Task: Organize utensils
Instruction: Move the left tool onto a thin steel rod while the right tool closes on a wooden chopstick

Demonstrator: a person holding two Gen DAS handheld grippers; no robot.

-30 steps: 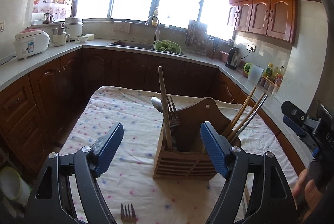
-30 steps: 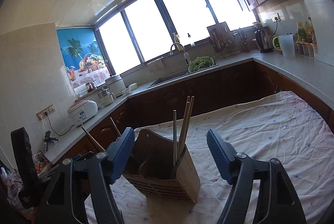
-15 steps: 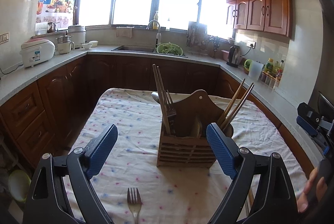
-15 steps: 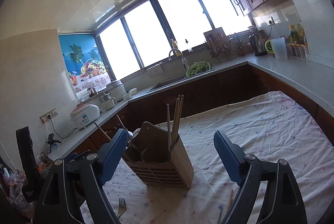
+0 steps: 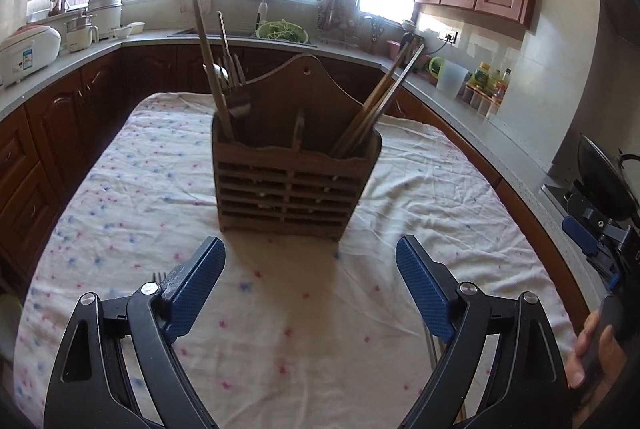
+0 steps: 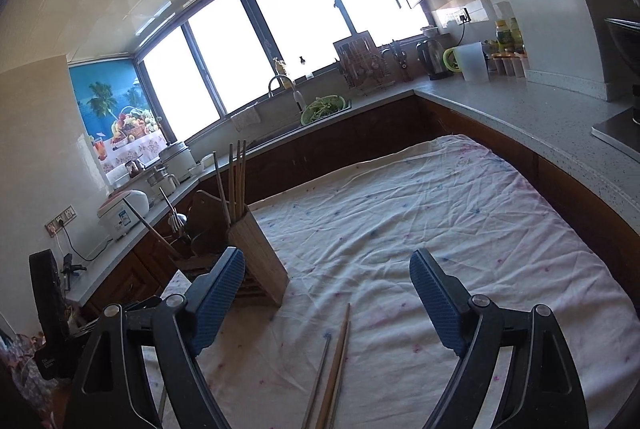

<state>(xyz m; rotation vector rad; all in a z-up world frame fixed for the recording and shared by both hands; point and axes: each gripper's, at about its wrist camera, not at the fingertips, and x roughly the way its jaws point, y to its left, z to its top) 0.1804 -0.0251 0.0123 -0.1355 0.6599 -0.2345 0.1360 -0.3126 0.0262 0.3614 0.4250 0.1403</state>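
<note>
1. Wooden and slatted, the utensil caddy (image 5: 294, 165) stands upright on a white cloth dotted pink and blue (image 5: 120, 189) in the left wrist view. It is the landmark for everything below. Chopsticks, a spoon and a fork stand in its left compartment (image 5: 224, 85); more chopsticks (image 5: 380, 101) lean out of its right one.
2. In the same view, the left gripper (image 5: 310, 283) hangs on the near side of the caddy. Its blue pads stand wide apart, having just been opening, with only bare cloth between them.
3. A loose fork (image 5: 160, 275) lies on the cloth nearer the camera than the caddy and to its left. Only the tines show, just beside the left pad, outside the jaws. The rest is hidden behind the gripper.
4. At the right edge, a person's hand (image 5: 592, 349) grips the other tool.
5. In the right wrist view, the caddy (image 6: 256, 261) sits to the left, partly behind the left pad.
6. The right gripper (image 6: 328, 293) is also spread wide and empty.
7. Loose chopsticks (image 6: 334, 365), wooden and metal, lie on the cloth nearer the camera than the caddy and to its right. Their long axis runs almost straight away from the camera, between the pads and below them. The right gripper looks the better placed for these, the left for the fork.
</note>
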